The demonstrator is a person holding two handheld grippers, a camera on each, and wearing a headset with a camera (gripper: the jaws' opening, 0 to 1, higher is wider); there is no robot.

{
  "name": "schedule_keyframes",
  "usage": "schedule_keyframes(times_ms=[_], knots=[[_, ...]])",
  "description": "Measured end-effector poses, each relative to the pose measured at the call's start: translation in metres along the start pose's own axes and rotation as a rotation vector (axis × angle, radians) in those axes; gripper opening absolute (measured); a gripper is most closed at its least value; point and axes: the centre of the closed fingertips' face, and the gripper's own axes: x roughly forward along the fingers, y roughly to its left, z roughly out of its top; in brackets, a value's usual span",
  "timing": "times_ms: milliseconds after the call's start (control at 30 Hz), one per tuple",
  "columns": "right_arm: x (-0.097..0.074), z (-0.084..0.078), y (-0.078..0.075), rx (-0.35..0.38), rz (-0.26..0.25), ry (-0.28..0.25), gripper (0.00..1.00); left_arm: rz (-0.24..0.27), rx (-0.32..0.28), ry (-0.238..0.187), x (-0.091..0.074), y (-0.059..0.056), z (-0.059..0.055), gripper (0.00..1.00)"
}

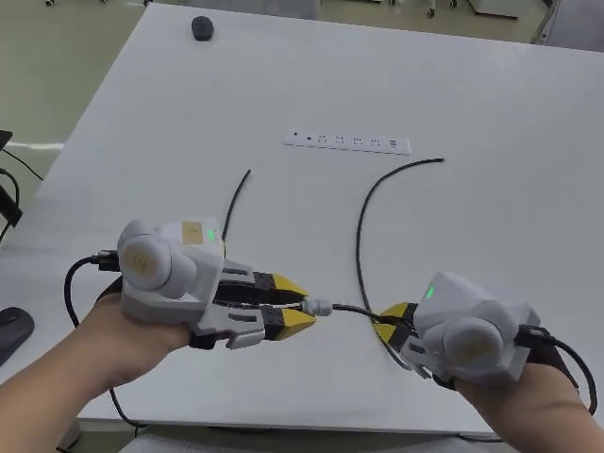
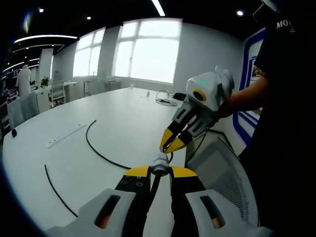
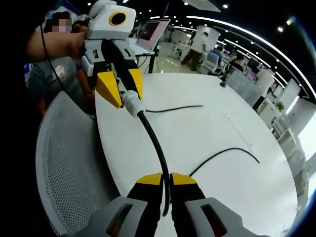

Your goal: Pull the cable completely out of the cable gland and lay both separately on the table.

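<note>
On the left, the left gripper [image 1: 304, 304] points to the right, low over the near edge of the white desk [image 1: 472, 94]. Its yellow jaws are pulled in narrow, and they pinch the small white cable gland [image 1: 318, 307] between their tips. In the left gripper view the cable gland [image 2: 159, 163] sits right between the two yellow tips. Behind this gripper, a short cable [image 1: 236, 203] lies alone on the desk, apart from everything else. Far back on the desk sits a small dark round thing [image 1: 202, 28]. Near the middle, further back, a white power strip [image 1: 347, 142] lies flat. The black cable [image 1: 359, 247] comes out of the right end of the cable gland, so it is still stuck inside. It runs a short way to the right gripper [image 1: 385, 323], then bends away in a big curve across the desk, and its loose end lies close to the power strip. The right gripper points left, toward the other gripper. Its yellow jaws are closed tight on the cable [image 3: 154, 138], which the right gripper view shows slipping down between them. The two grippers are near each other but do not touch. A grey mesh chair [image 3: 69, 163] stands just below the desk edge.
</note>
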Motion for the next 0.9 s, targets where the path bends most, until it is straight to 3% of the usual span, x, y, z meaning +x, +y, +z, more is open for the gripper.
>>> schedule_keyframes(times_ms=[133, 200, 400, 567, 900], knots=[[-0.012, 0.017, 0.005, 0.055, 0.038, -0.051, 0.05, 0.002, 0.0, -0.001, -0.002, 0.001, 0.0, 0.15], [-0.016, 0.026, 0.004, 0.041, 0.029, -0.062, 0.11, 0.002, 0.005, -0.001, -0.002, 0.0, 0.001, 0.15], [-0.019, 0.056, 0.011, -0.018, 0.049, -0.08, 0.15, 0.001, 0.008, -0.006, -0.001, -0.001, 0.002, 0.15], [-0.01, 0.061, 0.016, -0.142, 0.042, -0.036, 0.12, 0.002, 0.015, -0.011, 0.0, -0.002, 0.005, 0.15], [-0.004, 0.067, 0.02, -0.25, 0.048, -0.015, 0.07, 0.008, 0.017, -0.012, -0.001, -0.002, 0.005, 0.15]])
